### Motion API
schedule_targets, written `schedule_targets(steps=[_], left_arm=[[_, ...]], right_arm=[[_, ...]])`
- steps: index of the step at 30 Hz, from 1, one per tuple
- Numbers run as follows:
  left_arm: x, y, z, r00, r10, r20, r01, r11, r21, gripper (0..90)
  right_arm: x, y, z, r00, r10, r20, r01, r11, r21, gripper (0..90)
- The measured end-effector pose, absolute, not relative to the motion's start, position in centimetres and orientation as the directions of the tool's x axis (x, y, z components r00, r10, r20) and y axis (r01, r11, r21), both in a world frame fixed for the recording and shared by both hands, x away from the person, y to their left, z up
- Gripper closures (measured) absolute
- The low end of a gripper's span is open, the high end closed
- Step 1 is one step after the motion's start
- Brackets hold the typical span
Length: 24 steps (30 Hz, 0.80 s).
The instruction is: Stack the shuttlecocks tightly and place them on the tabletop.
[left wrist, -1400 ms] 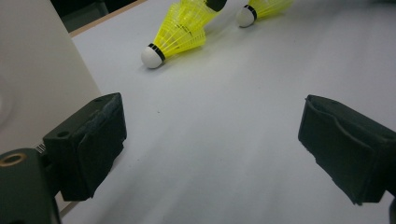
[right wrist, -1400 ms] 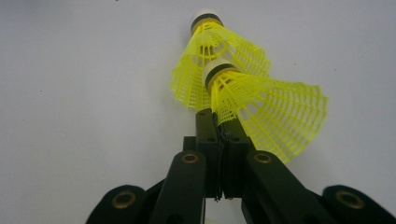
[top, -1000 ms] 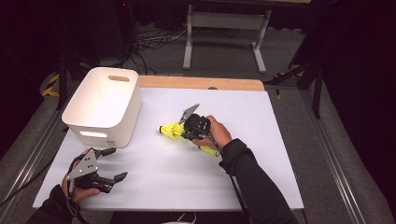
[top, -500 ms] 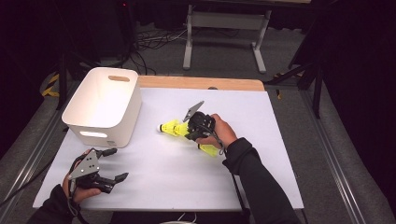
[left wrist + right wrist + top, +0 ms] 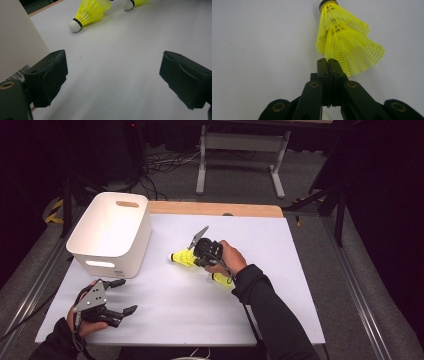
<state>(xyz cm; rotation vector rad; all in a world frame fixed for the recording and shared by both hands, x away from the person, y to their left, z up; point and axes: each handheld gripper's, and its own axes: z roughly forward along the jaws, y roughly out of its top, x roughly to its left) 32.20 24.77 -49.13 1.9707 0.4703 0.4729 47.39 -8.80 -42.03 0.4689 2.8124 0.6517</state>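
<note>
A yellow shuttlecock (image 5: 183, 257) with a white cork lies mid-table, its cork pointing left. My right gripper (image 5: 195, 258) has just been closing, and its jaws (image 5: 328, 61) are shut on the edge of the mesh skirt (image 5: 347, 47), which is folded and squashed. A second yellow shuttlecock (image 5: 220, 280) lies under the right wrist. My left gripper (image 5: 127, 296) rests near the table's front left, open, with only bare table between its jaws (image 5: 113, 80). In the left gripper view both shuttlecocks (image 5: 90, 13) lie farther off.
A white plastic bin (image 5: 110, 227) with handle slots stands at the back left, close beside the left gripper; its wall (image 5: 15, 37) carries a barcode label. The white tabletop (image 5: 270, 305) has a wooden strip (image 5: 215, 209) along the far edge.
The right hand has shifted only slightly at the shuttlecock. The left gripper has kept still.
</note>
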Motion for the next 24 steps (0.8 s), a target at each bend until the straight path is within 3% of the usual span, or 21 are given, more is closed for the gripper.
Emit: schedule_targets(steps=[8, 13, 24], left_arm=[[32.1, 24.8, -49.1, 0.846, 0.518, 0.126, 0.115, -0.408, 0.906, 8.9], [32.1, 24.8, -49.1, 0.847, 0.517, 0.126, 0.114, -0.407, 0.906, 9.0], [32.1, 24.9, -49.1, 0.841, 0.526, 0.124, 0.115, -0.399, 0.910, 9.1]], right_arm=[[47.4, -7.6, -41.7, -0.929, 0.339, -0.149, 0.242, 0.860, 0.449, 86.6], [47.4, -7.4, -41.9, -0.925, 0.344, -0.164, 0.242, 0.863, 0.444, 74.3], [46.8, -8.2, -41.2, -0.914, 0.360, -0.184, 0.239, 0.848, 0.473, 57.3]])
